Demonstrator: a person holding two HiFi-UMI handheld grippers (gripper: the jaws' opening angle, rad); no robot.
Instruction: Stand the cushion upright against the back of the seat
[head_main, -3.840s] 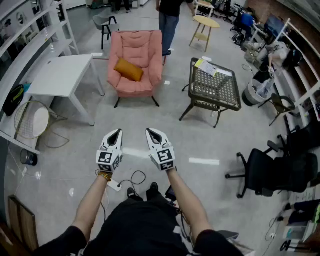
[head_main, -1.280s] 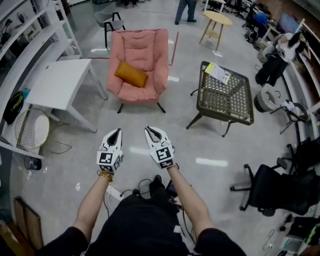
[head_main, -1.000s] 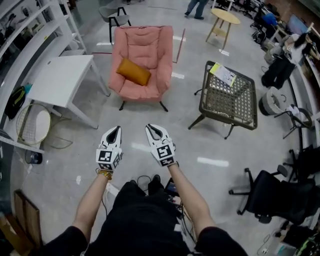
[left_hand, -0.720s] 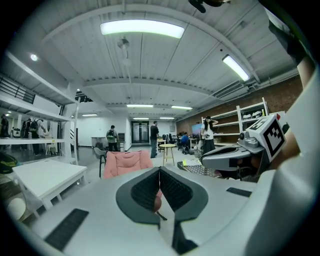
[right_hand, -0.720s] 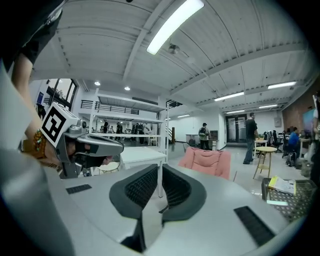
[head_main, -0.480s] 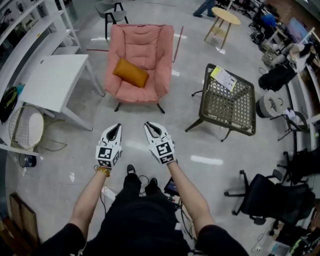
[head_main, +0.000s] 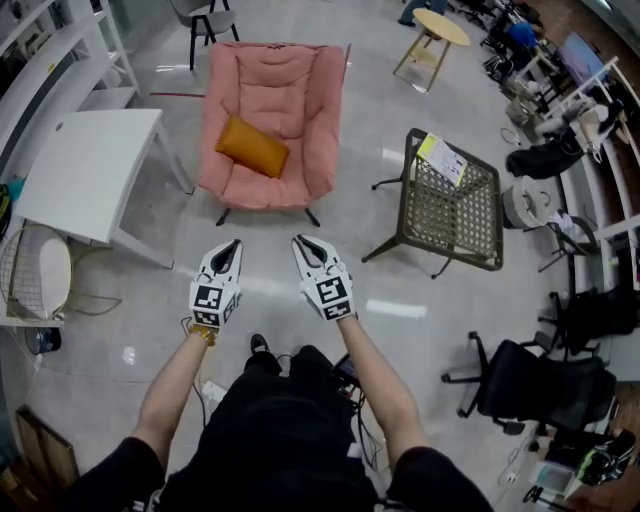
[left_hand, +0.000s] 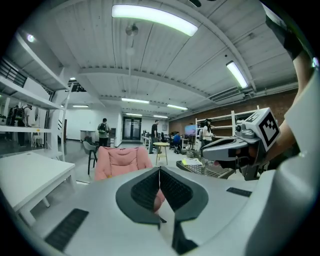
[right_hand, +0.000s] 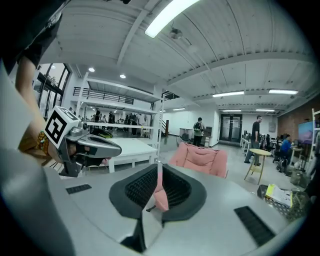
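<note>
Both grippers were up in front of the person at the lower middle of the head view, side by side and well short of the target. The left gripper (head_main: 232, 247) had its jaws pressed together with nothing between them, and the right gripper (head_main: 301, 243) was the same, closed and empty. Each gripper view showed the dark pads meeting in a single line, with the pink armchair (head_main: 276, 85) in the distance beyond them.

The orange cushion (head_main: 252, 146) lay on the seat at the upper middle of the frame, toward the chair's left side. It was down flat, not yet propped on the backrest. Its long axis ran on a slant from upper left to lower right.

From the grippers the cushion lay straight up the frame across bare floor, well apart from both. It sat almost directly above the left gripper, with the right one off to its lower right. So the left looked a shade nearer, and the cushion's lower right end was the one turned toward the right gripper. The white table (head_main: 85, 170) stood left of the chair and the wicker table (head_main: 445, 205) right of it. The lane between them looked open for the approach.
</note>
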